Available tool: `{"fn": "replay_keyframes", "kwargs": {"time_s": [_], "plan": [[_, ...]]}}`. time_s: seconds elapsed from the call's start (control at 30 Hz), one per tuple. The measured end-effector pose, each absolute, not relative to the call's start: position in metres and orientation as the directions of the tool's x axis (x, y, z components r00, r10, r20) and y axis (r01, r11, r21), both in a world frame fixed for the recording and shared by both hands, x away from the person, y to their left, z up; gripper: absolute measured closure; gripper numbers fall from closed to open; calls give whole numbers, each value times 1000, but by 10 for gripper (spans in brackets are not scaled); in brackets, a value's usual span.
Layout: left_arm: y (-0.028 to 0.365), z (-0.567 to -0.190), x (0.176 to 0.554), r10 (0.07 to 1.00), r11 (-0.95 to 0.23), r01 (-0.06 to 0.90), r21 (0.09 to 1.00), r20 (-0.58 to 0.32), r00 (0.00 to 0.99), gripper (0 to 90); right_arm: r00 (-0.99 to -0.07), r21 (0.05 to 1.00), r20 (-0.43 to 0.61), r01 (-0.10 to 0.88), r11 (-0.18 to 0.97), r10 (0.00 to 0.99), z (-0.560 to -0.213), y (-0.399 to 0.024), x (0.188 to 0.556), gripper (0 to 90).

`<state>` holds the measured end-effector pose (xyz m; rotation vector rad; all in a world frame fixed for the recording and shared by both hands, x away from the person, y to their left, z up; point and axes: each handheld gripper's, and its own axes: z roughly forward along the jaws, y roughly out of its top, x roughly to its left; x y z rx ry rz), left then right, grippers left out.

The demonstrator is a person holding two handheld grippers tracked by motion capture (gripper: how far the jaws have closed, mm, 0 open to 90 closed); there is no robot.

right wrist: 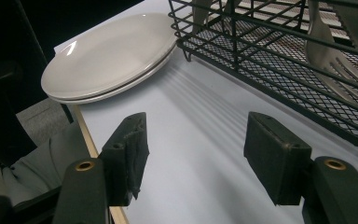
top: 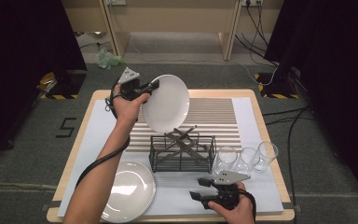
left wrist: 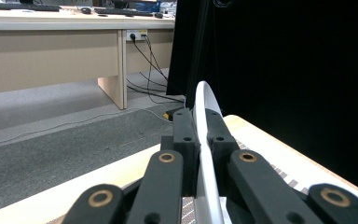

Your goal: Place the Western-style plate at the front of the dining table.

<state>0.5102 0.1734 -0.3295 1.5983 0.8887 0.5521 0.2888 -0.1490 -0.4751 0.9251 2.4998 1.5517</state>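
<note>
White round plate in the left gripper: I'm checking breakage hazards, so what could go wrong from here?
The left gripper pinches the white round plate only at its rim, so it could slip or swing. Lowered carelessly, it may knock the black wire rack beneath it. A wide swing could reach the three clear drinking glasses beside the rack.

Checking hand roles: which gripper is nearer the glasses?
Right. The right gripper sits just in front of the glasses; the left gripper holds a plate beyond the rack.
</note>
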Motion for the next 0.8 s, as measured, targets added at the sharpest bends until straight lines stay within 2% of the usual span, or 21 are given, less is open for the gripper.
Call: {"fn": "replay_keyframes", "kwargs": {"time_s": [0.8], "plan": [[164, -334, 518, 783, -58, 257, 965, -116, 611, 855, -819, 833, 256, 457, 313, 514, -475, -149, 289, 399]]}}
